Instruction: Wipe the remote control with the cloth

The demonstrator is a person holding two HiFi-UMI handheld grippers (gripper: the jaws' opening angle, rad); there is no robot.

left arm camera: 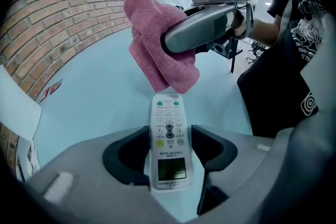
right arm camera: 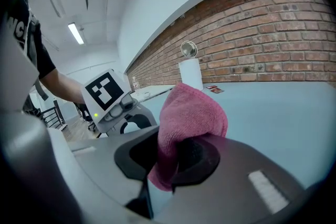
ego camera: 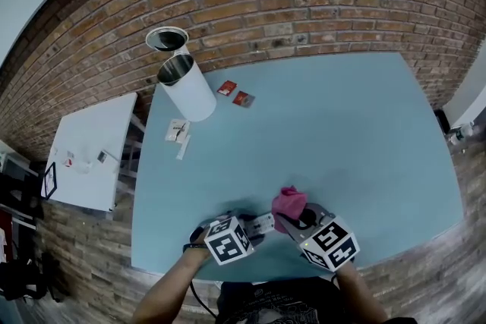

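Observation:
A white remote control (left arm camera: 169,134) lies face up on the pale blue table (ego camera: 342,140), its buttons pointing away from me; in the head view the remote control (ego camera: 262,224) is near the front edge. My left gripper (left arm camera: 169,150) straddles its lower half, with a thin gap at each side, so it is open around it. My right gripper (right arm camera: 170,157) is shut on a folded pink cloth (right arm camera: 189,113). The pink cloth (left arm camera: 157,55) hangs just above the remote's far end, without touching it. In the head view the left gripper (ego camera: 257,228) and the right gripper (ego camera: 295,219) sit close together.
Two white open-topped cylinders (ego camera: 186,87) (ego camera: 168,40) stand at the table's far left. Two small red packets (ego camera: 227,88) (ego camera: 243,99) and paper scraps (ego camera: 178,130) lie near them. A white side table (ego camera: 91,152) is left of the main table, a brick wall (ego camera: 304,4) behind.

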